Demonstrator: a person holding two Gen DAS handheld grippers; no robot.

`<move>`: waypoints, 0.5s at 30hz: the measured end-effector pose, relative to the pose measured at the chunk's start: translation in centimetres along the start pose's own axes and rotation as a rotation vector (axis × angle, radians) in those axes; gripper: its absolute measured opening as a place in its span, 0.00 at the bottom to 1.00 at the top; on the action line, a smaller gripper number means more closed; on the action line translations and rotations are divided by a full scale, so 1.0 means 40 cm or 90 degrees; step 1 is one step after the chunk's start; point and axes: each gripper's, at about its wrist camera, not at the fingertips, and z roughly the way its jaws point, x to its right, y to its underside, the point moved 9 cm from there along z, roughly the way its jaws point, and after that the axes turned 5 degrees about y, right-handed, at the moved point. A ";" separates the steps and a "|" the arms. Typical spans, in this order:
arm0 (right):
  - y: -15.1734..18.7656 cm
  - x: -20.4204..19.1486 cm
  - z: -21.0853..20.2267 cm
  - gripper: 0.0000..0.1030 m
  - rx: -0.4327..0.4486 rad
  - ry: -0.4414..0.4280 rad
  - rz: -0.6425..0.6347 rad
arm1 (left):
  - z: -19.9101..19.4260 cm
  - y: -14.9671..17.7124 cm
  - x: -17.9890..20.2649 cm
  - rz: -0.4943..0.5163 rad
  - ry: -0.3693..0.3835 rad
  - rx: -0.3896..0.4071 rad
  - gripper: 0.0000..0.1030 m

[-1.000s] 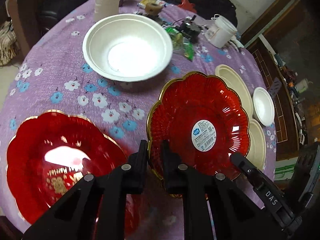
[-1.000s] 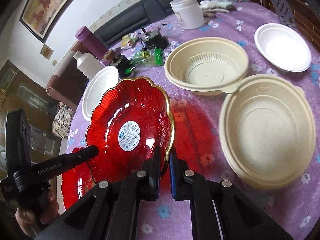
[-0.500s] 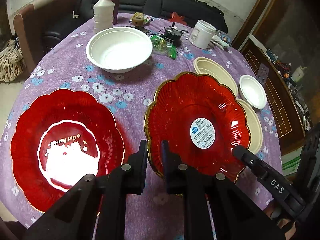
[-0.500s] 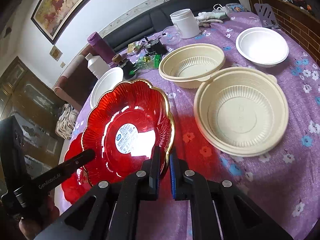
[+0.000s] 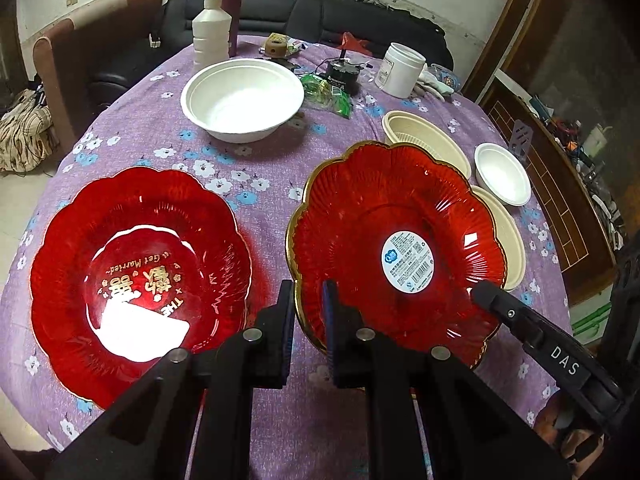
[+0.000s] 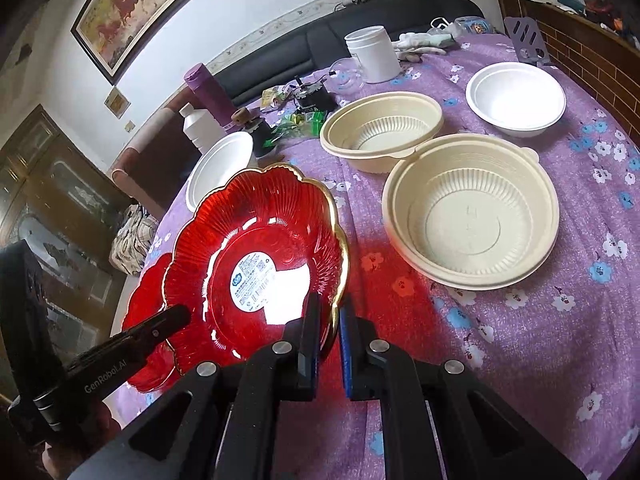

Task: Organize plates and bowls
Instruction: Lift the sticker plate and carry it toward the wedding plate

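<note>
A red scalloped plate with a gold rim and a white sticker (image 5: pixel 400 248) hangs tilted above the purple tablecloth. My left gripper (image 5: pixel 308 292) is shut on its left rim. My right gripper (image 6: pixel 330 308) is shut on its right rim (image 6: pixel 340 256). A second red plate with gold lettering (image 5: pixel 136 264) lies flat on the cloth to the left, partly under the held plate in the right wrist view (image 6: pixel 144 300). Two cream ribbed bowls (image 6: pixel 472 216) (image 6: pixel 380 128) sit to the right. Beyond them is a small white bowl (image 6: pixel 516 96). A large white bowl (image 5: pixel 242 98) stands farther back.
At the table's far side stand a white bottle (image 5: pixel 212 32), a purple flask (image 5: pixel 228 0), a white jar (image 5: pixel 402 68), a small black device (image 5: pixel 342 74) and green wrappers (image 5: pixel 328 96). A black sofa (image 5: pixel 320 12) lies behind. A wooden cabinet (image 5: pixel 560 200) runs along the right.
Both grippers, still shut on the stickered plate, have drawn back and tilted up. The lettered plate on the cloth now shows in full, and the bowls look farther off.
</note>
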 end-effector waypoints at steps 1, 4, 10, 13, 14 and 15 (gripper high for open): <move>0.003 -0.001 -0.002 0.08 0.001 -0.001 -0.001 | -0.003 0.000 0.000 0.000 -0.001 0.002 0.11; 0.004 -0.005 -0.006 0.08 0.002 -0.003 -0.005 | -0.010 0.001 0.000 0.002 -0.004 0.008 0.11; 0.008 -0.007 -0.006 0.08 0.004 -0.002 -0.011 | -0.019 0.004 0.001 0.004 -0.009 0.016 0.11; 0.012 -0.007 -0.006 0.08 0.004 -0.002 -0.012 | -0.022 0.005 0.002 0.006 -0.013 0.022 0.11; 0.013 -0.007 -0.006 0.09 0.004 -0.002 -0.013 | -0.022 0.006 0.003 0.007 -0.014 0.024 0.11; 0.015 -0.007 -0.007 0.09 0.004 -0.002 -0.013 | -0.023 0.007 0.004 0.008 -0.017 0.027 0.11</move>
